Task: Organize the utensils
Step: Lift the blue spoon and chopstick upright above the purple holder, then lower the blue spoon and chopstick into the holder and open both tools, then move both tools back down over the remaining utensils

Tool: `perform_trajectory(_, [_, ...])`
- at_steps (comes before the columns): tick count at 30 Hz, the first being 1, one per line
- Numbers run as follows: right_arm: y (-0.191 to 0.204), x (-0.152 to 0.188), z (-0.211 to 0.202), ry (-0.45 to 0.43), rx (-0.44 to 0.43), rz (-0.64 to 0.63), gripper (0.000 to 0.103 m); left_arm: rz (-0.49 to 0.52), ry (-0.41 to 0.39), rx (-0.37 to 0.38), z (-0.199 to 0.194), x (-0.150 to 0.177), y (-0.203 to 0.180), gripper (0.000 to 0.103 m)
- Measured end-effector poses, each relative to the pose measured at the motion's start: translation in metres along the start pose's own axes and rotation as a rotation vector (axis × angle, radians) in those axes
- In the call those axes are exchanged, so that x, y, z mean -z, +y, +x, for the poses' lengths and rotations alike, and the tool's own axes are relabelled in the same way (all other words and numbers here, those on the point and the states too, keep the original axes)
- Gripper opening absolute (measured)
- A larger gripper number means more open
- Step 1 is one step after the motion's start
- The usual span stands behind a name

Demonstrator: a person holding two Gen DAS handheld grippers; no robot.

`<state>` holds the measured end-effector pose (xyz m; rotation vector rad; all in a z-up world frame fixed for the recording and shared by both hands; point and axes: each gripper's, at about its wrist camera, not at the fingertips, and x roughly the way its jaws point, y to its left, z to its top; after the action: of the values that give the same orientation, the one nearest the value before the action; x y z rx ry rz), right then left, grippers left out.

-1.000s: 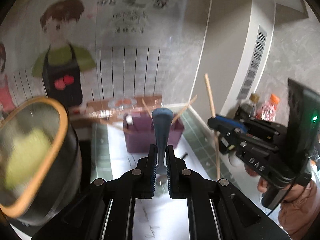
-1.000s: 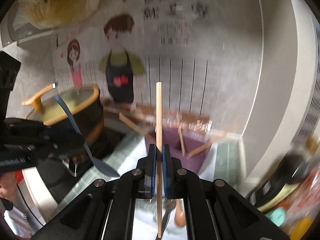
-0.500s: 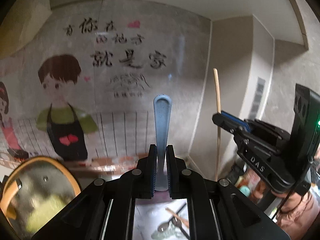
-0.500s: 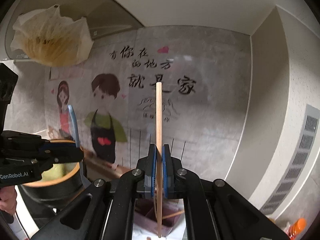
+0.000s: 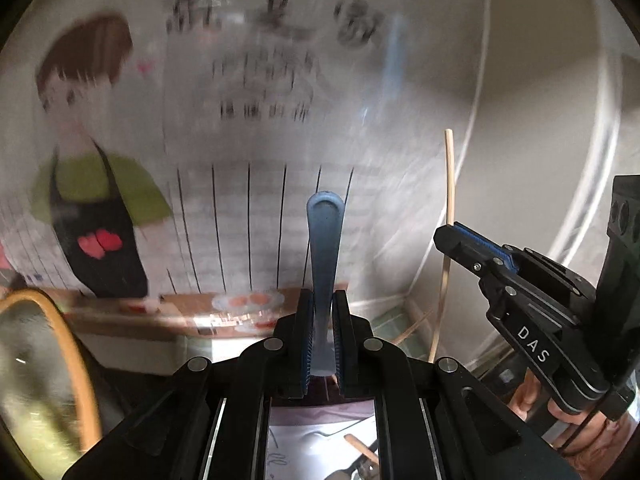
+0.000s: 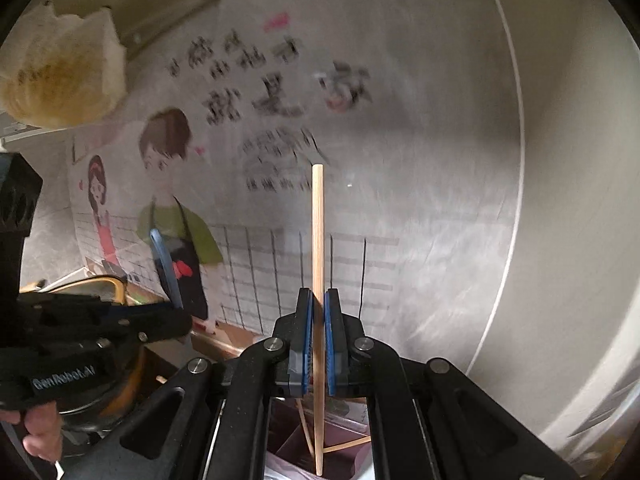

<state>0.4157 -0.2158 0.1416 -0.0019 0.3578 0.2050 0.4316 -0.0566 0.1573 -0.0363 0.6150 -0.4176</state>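
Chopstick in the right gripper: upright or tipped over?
Upright. The chopstick stands nearly vertical, clamped in the right gripper, with its lower end over the purple box.

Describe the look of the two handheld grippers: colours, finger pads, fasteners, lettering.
Both are matte black, with angular linkage arms and round silver pivot bolts. The left gripper has two black fingers lined with ribbed blue pads; seen from the right wrist view, its body reads "GenRobot.AI" in white. The right gripper has the same blue pads; from the left wrist view its side is lettered "DAS". No sleeve shows.

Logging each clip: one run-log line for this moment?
left gripper: shut on blue spoon | right gripper: shut on wooden chopstick | purple organizer: below
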Motion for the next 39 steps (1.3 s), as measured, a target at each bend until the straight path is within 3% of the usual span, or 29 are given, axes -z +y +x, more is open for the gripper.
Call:
perform_trajectory(8, [-0.026, 0.058, 0.068, 0.112, -0.006, 0.075, 0.005, -0.055, 0.165, -0.029, 0.09, 0.04, 0.02, 0.009])
perform_trajectory(19, [-0.03, 0.128, 0.099, 0.263, -0.031, 0.124, 0.005, -0.105, 0.31, -0.044, 0.139, 0.091, 0.028, 0.011])
perform_trajectory(29, [-0.021, 0.143, 0.078, 0.309, -0.024, 0.102, 0.007, -0.153, 0.287, -0.049, 0.108, 0.111, 0.033, 0.015])
perform_trajectory(31, [-0.02, 0.143, 0.064, 0.309, -0.02, 0.094, 0.008, -0.151, 0.272, -0.057, 0.093, 0.114, 0.032, 0.022])
perform_trajectory(33, [-0.02, 0.144, 0.051, 0.315, -0.014, 0.087, 0.009, -0.14, 0.266, -0.07, 0.078, 0.119, 0.029, 0.042])
perform_trajectory(35, [-0.018, 0.148, 0.039, 0.325, -0.013, 0.071, 0.009, -0.136, 0.252, -0.078, 0.064, 0.125, 0.027, 0.051])
perform_trajectory(39, [-0.012, 0.16, 0.016, 0.357, 0.0, 0.018, 0.012, -0.117, 0.227, -0.077, 0.033, 0.138, 0.022, 0.052])
